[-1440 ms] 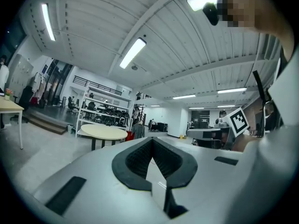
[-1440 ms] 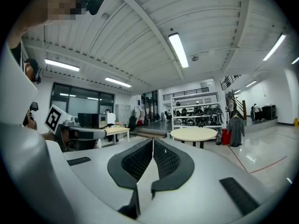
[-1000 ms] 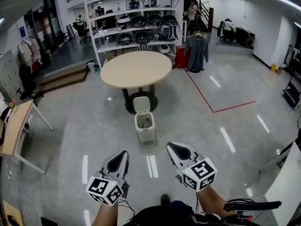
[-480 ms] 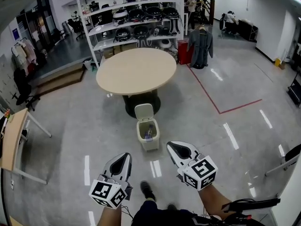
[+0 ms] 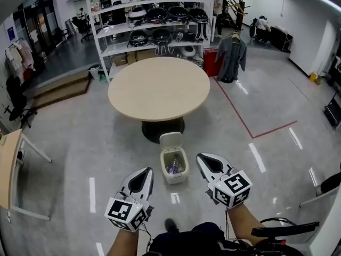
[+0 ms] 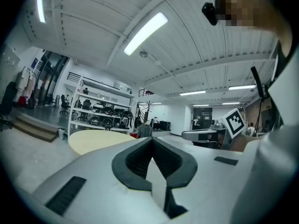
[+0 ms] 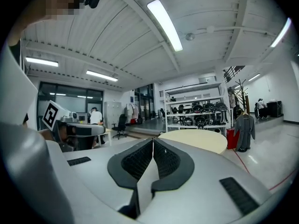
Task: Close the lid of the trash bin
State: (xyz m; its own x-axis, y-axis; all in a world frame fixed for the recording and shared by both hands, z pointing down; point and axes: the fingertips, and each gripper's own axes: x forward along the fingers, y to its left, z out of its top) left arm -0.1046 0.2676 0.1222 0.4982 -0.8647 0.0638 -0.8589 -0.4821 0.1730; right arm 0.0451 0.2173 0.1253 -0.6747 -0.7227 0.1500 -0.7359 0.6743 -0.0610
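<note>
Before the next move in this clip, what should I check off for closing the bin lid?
1. The lid of the trash bin stands up at the far side, open: ok, ready to close.
2. The left hand-held gripper is shut and empty: ok.
3. The right hand-held gripper is shut and empty: ok.
4. A gripper touches the lid: not ok, both hang short of the bin.
5. The contents sit below the rim: cannot tell.
6. The floor between grippers and bin is bare: ok.

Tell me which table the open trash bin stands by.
The round table with the dark central base; the trash bin sits right before it. The thin-legged table stands far left.
</note>
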